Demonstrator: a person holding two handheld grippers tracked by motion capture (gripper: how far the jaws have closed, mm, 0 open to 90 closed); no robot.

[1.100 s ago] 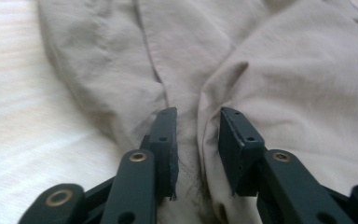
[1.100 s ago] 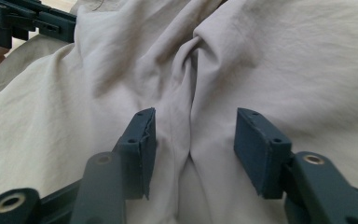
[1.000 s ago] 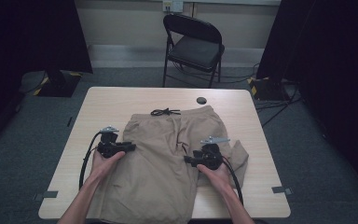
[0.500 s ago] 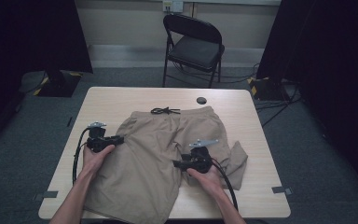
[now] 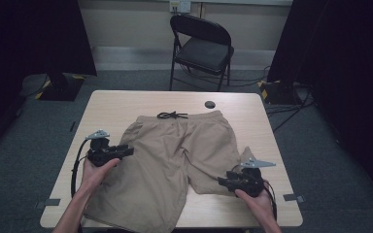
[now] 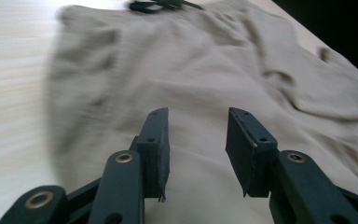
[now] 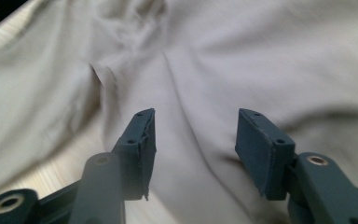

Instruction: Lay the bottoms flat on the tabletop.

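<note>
A pair of khaki shorts [image 5: 175, 160] lies flat on the table, waistband and black drawstring [image 5: 172, 115] at the far side, legs spread toward me. My left gripper [image 5: 126, 150] hovers over the left hip edge. Its jaws have just been opening, and the left gripper view [image 6: 198, 112] shows nothing between them, only cloth [image 6: 191, 60] below. My right gripper [image 5: 222, 181] sits at the hem of the right leg, pointing left. It stands open [image 7: 196, 112] above wrinkled fabric [image 7: 261, 46] with nothing pinched.
The light wooden table [image 5: 121, 104] has bare strips around the shorts. A small black round disc [image 5: 210, 104] lies near the far edge. A black folding chair [image 5: 201, 48] stands behind the table, with dark curtains on both sides.
The right hand moved right and toward the near edge, and the right leg of the shorts now lies spread out. The left hand shifted left, and its jaws stand wider.
</note>
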